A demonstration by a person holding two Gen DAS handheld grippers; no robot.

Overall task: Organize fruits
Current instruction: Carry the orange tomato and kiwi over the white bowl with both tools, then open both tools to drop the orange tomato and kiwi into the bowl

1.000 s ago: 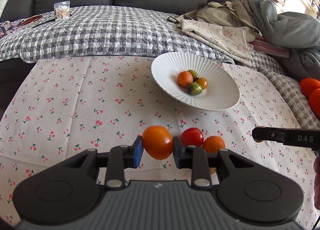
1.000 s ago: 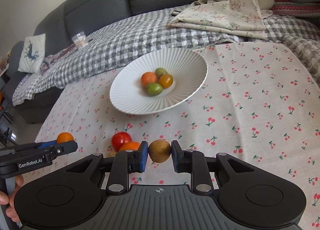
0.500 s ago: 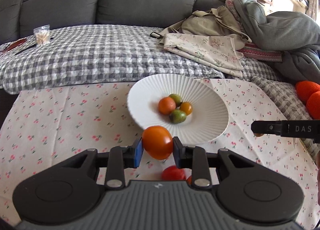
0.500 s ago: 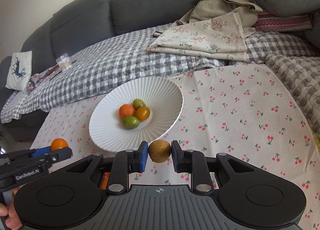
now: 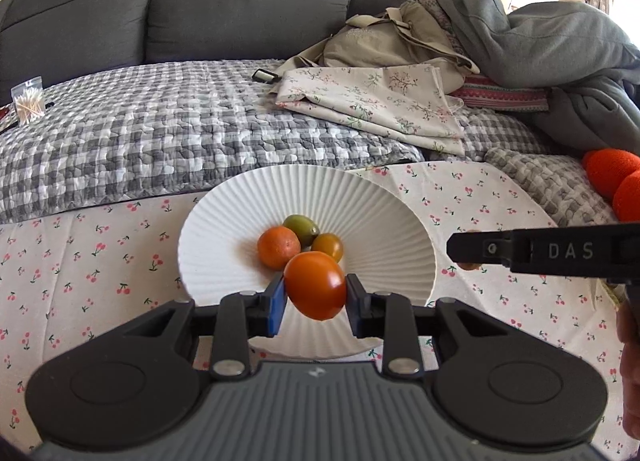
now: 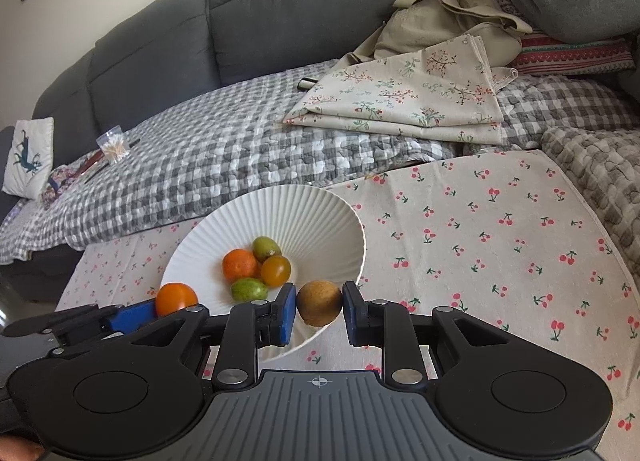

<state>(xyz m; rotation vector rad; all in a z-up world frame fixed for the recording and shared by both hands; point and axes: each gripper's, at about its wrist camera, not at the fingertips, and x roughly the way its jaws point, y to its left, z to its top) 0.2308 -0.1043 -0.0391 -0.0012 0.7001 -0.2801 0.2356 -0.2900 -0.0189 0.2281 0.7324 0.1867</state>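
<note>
We've got the left gripper [image 5: 315,298] clamped on an orange tomato [image 5: 315,285] over the white ribbed bowl [image 5: 384,221], and the right gripper [image 6: 319,311] clamped on a brown fruit [image 6: 319,303] at the bowl's near rim.

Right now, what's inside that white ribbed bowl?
The white bowl holds four small fruits: an orange one, two green, one amber. Anything beneath them is hidden.

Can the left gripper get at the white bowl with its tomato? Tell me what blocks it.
Probably yes. The left gripper holds the orange tomato over the near side of the white bowl, nothing between. The right gripper with its brown fruit stays off to one side.
</note>
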